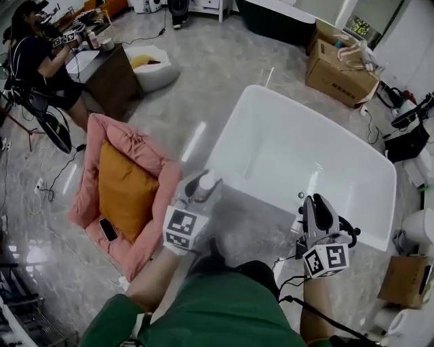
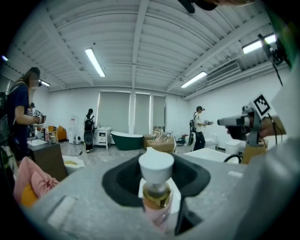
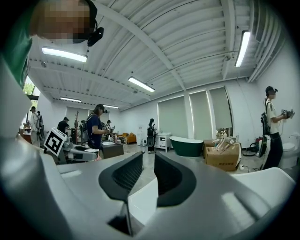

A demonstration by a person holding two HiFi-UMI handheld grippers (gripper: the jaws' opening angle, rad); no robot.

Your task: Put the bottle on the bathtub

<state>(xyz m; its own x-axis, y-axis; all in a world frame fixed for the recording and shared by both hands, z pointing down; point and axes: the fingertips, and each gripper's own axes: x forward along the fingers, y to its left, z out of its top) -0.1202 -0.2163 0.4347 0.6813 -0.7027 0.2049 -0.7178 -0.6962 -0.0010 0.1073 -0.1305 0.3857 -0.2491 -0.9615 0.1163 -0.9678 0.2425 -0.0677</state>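
My left gripper (image 1: 201,188) is shut on a small bottle (image 1: 205,183) with a white cap, held upright just off the near left corner of the white bathtub (image 1: 291,142). The left gripper view shows that bottle (image 2: 156,165) close up, with a pink body and gold collar, standing between the dark pads, and the bathtub (image 2: 212,154) to the right. My right gripper (image 1: 316,203) hovers over the tub's near rim, further right. Its jaws stand close together in the right gripper view, with nothing between them (image 3: 148,171).
A pink floor cushion with an orange pillow (image 1: 125,183) and a phone (image 1: 107,229) lies left of the tub. A cardboard box (image 1: 339,71) and a dark green bathtub (image 1: 271,17) stand beyond it. A person (image 1: 41,61) works at a dark cabinet far left.
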